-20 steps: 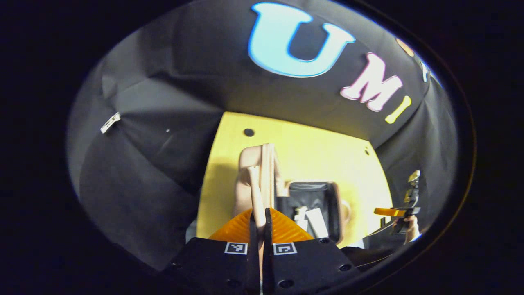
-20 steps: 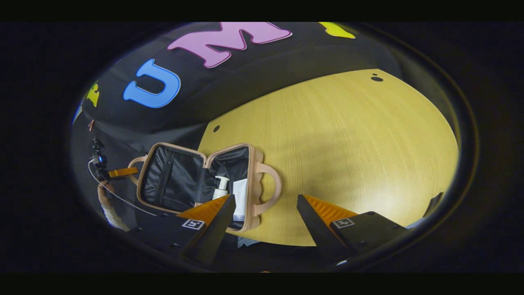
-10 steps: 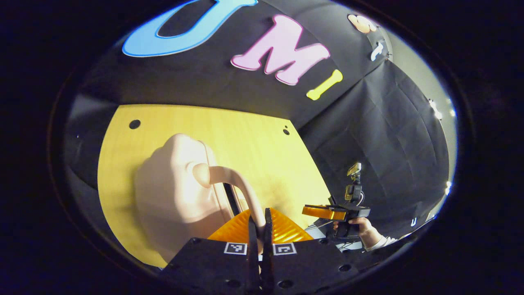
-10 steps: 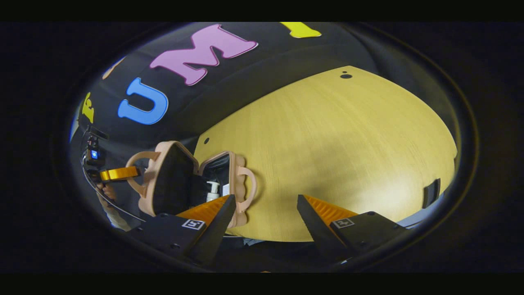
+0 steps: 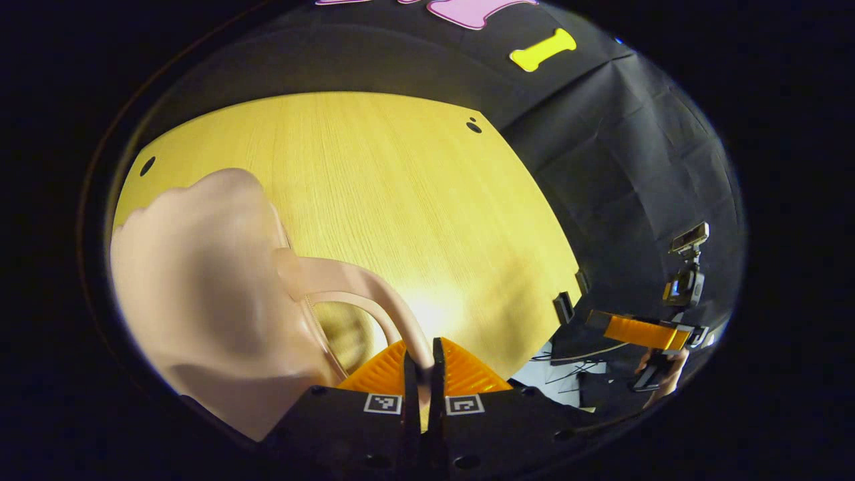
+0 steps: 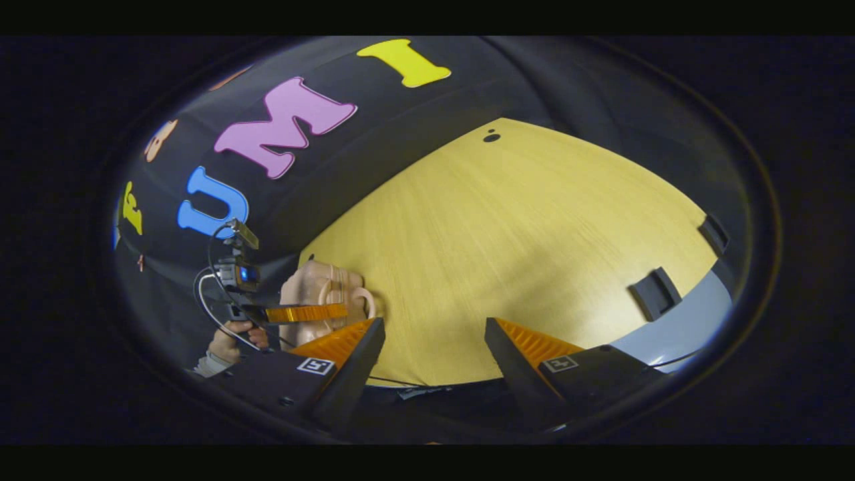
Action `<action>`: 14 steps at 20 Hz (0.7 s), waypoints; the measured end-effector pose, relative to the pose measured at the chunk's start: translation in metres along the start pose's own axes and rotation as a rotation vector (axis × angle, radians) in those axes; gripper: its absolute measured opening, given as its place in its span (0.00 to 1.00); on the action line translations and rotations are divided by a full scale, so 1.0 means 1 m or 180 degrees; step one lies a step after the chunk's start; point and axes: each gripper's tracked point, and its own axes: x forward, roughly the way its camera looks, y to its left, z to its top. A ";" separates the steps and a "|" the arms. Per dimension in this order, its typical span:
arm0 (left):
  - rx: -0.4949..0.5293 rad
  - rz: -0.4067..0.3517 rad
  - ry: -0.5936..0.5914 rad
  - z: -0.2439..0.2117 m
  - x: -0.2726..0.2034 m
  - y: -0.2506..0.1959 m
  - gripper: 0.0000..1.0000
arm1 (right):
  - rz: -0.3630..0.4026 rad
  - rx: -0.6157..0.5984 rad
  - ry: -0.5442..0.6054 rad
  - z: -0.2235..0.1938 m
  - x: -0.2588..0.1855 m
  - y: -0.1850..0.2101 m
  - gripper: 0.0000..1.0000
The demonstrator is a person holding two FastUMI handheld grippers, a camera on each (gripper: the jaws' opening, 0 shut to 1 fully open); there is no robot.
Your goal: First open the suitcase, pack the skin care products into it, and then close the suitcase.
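Note:
The pink suitcase [image 5: 200,280] lies on the wooden table [image 5: 401,180] with its lid folded over, so the skin care products inside are hidden. Its curved handle [image 5: 347,287] runs down into my left gripper [image 5: 422,351], which is shut on it. In the right gripper view the suitcase [image 6: 310,290] looks closed or nearly closed, with the left gripper [image 6: 334,311] at its handle and a hand [image 6: 230,337] behind it. My right gripper [image 6: 434,322] hangs open over the table's near edge, to the right of the case and apart from it, holding nothing. It also appears far right in the left gripper view [image 5: 601,321].
The wooden table [image 6: 534,220] stretches bare to the right of the suitcase. Two black clips [image 6: 654,294] [image 6: 713,234] sit on its right edge. Cables [image 5: 568,364] lie below the table's front edge. Black cloth walls close in behind and beside.
My left gripper has swung the lid by its handle from upright down over the base, hiding the black lining and bottles. The right gripper stayed open and drew back to the right.

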 end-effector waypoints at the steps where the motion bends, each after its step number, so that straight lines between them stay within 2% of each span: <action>1: 0.0019 0.0026 -0.0003 -0.002 0.004 -0.002 0.11 | -0.0026 -0.0001 -0.0010 0.001 -0.002 -0.008 0.96; 2: 0.0031 0.0078 0.0007 -0.004 0.008 0.000 0.13 | -0.0052 0.0002 -0.0022 0.002 -0.003 -0.015 0.96; 4: -0.0005 0.0217 -0.0005 -0.004 0.013 0.000 0.22 | -0.0036 0.0055 -0.0029 0.006 -0.002 -0.024 0.96; 5: -0.0023 0.0279 -0.0079 0.000 0.013 -0.004 0.31 | -0.0032 0.0037 0.0011 0.008 0.000 -0.027 0.96; 6: -0.0019 0.0353 -0.0151 0.002 0.010 -0.009 0.41 | -0.0036 -0.0050 0.0051 0.009 0.003 -0.029 0.96; 7: 0.0033 0.0462 -0.0248 0.005 0.005 -0.014 0.61 | -0.0022 -0.0192 0.0044 0.015 0.004 -0.028 0.96; 9: 0.0176 0.0826 -0.0443 0.004 -0.009 -0.014 0.91 | 0.0039 -0.0452 0.0053 0.027 0.001 -0.023 0.96; 10: 0.0201 0.0932 -0.0581 0.007 -0.018 -0.022 0.95 | 0.0118 -0.0548 0.0055 0.033 0.001 -0.015 0.96; 12: 0.0183 0.0971 -0.0932 0.021 -0.043 -0.049 0.95 | 0.0241 -0.0837 -0.0005 0.051 0.001 0.009 0.96; 14: 0.0226 0.1045 -0.1396 0.037 -0.072 -0.070 0.97 | 0.0306 -0.1173 -0.0218 0.074 -0.004 0.028 0.97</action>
